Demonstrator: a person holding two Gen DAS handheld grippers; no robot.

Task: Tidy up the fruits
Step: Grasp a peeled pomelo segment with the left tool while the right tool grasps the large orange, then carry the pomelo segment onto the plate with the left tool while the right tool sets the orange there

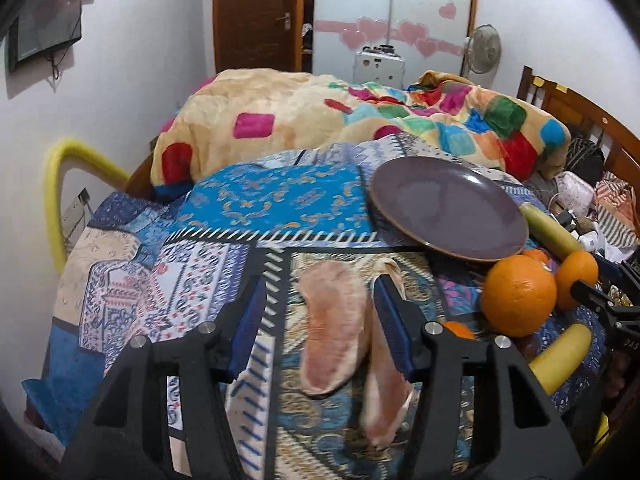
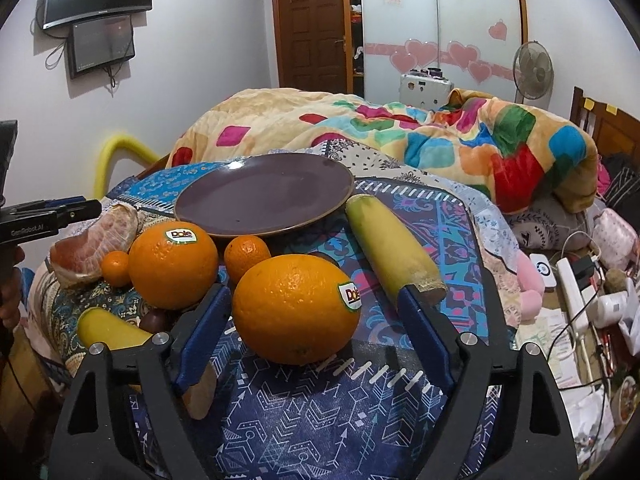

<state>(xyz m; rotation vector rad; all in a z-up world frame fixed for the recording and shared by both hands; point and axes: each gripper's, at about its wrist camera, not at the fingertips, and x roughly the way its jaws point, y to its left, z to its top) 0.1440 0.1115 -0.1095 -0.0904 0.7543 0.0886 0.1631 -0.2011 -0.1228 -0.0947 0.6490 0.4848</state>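
Note:
On the patterned bedspread, my right gripper [image 2: 312,296] stands open around a big stickered orange [image 2: 296,308], with a gap at the right pad. Behind it are a second orange [image 2: 172,264], two small mandarins [image 2: 246,256], a long yellow fruit [image 2: 392,248] and an empty purple plate [image 2: 264,196]. A peeled pink citrus piece [image 2: 96,244] lies at the left. My left gripper [image 1: 322,300] is open around the citrus piece [image 1: 332,320]; the left pad is clear of it, the right pad is against it. The plate [image 1: 448,208] and an orange [image 1: 518,296] lie to the right.
A heaped colourful blanket [image 2: 400,132] rises behind the plate. A second yellow fruit [image 2: 112,330] lies front left. A power strip and cables [image 2: 576,296] clutter the right side. A yellow padded rail [image 2: 116,148] stands by the left wall. A hand [image 2: 10,292] shows at the left edge.

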